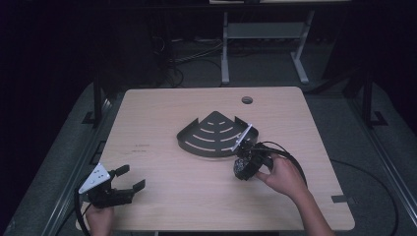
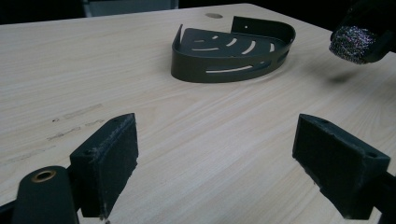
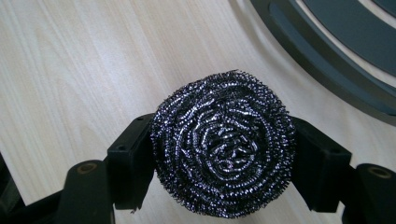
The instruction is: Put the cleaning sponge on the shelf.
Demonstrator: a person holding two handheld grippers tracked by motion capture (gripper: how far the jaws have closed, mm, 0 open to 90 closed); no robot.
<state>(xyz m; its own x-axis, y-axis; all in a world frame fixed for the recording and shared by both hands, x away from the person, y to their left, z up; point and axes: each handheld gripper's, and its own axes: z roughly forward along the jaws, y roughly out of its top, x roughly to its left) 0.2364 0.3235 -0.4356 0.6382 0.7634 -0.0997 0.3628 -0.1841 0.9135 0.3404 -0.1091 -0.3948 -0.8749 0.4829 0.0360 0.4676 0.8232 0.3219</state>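
Observation:
A dark grey quarter-round corner shelf [image 1: 212,135] with curved slots lies in the middle of the wooden table; it also appears in the left gripper view [image 2: 229,53] and at the upper right of the right gripper view [image 3: 336,44]. My right gripper [image 1: 244,166] hovers just right of and below the shelf, shut on a round steel wool scrubber [image 3: 224,149] that bulges between its jaws. The scrubber [image 2: 351,43] hangs a little above the table. My left gripper [image 1: 129,178] rests near the front left corner, open, with bare wood between its pads [image 2: 105,163].
The light wooden table [image 1: 167,191] has a round cable hole [image 1: 247,100] at the back. Cables trail from both grippers over the front edge. Beyond the table stand a white desk frame [image 1: 265,44] and dark floor with cables.

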